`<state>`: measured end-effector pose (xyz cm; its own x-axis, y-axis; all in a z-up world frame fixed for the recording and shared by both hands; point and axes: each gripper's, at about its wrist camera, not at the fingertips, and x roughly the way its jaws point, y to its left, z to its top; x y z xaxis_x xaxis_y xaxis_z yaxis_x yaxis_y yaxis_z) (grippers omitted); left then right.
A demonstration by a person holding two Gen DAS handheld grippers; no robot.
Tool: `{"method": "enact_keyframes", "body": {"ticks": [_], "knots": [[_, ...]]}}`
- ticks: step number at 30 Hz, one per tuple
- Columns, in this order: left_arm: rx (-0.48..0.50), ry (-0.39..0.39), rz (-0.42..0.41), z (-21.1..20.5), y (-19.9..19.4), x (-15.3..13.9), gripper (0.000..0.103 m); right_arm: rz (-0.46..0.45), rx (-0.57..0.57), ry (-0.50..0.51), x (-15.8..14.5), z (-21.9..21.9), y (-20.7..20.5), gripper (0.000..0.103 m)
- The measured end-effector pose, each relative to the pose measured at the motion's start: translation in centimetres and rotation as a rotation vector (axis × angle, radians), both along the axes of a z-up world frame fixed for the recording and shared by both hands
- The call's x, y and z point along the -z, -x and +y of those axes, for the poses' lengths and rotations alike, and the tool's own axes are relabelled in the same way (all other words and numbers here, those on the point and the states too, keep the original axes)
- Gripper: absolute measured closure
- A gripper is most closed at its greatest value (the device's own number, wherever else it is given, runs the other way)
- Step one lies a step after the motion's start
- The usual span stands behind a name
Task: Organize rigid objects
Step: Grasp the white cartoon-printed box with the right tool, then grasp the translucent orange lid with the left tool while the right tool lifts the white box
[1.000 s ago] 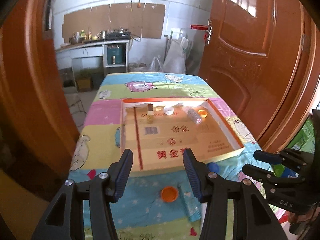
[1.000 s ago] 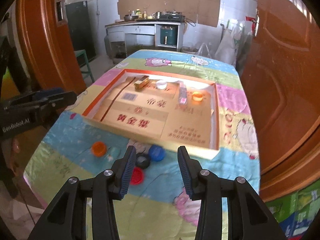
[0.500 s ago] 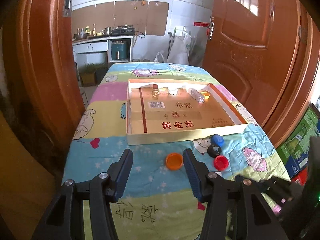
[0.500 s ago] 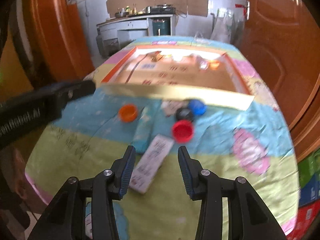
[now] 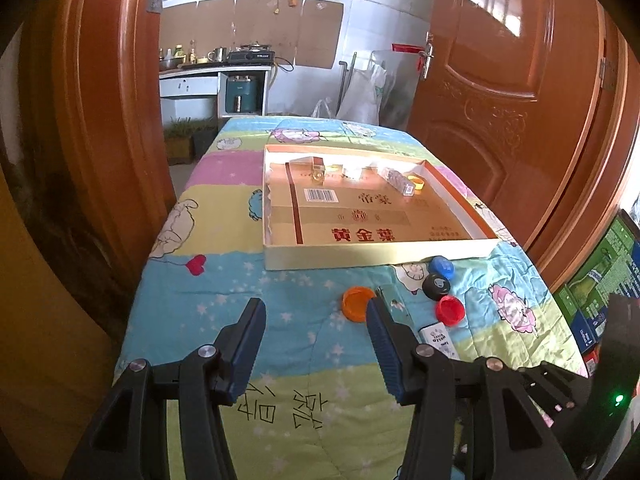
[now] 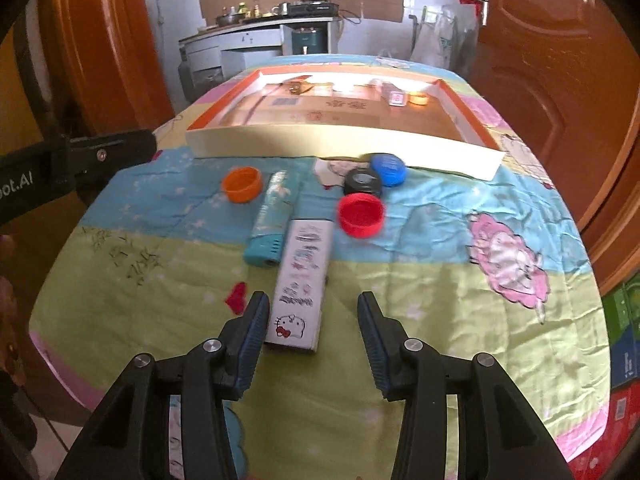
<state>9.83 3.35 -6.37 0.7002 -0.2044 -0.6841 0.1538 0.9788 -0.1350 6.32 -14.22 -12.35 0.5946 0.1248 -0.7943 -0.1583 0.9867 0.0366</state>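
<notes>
The right gripper (image 6: 310, 334) points steeply down at the white Hello Kitty box (image 6: 305, 285), low centre of the right wrist view. Its jaws are apart and empty, the left one just beside the box's near corner, the right one standing well clear. The box lies askew to the jaws and touches the teal lighter (image 6: 272, 220), so a closing pinch could twist it or drag the lighter along. The red cap (image 6: 361, 214), black cap (image 6: 363, 181), blue cap (image 6: 389, 168) and orange cap (image 6: 241, 184) wait before the cardboard tray (image 6: 344, 142). The left gripper (image 5: 316, 348), jaws apart and empty, hovers low in its own view, tilted down over the quilt (image 5: 224, 292).
</notes>
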Motion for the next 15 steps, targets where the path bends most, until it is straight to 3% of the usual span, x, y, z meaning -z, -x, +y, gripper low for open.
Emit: {"method": "enact_keyframes", "body": {"ticks": [3, 6, 15], "knots": [[0.002, 0.004, 0.011, -0.1, -0.1, 0.5, 0.051, -0.001, 0.004, 0.004, 0.0, -0.4, 0.1, 0.058], [0.006, 0.004, 0.019, -0.2, -0.3, 0.7, 0.051, -0.014, -0.035, 0.032, 0.0, 0.3, -0.3, 0.077], [0.045, -0.006, 0.042, -0.4, -1.2, 1.8, 0.051, -0.033, -0.104, 0.036, 0.1, 0.9, -2.4, 0.076]]}}
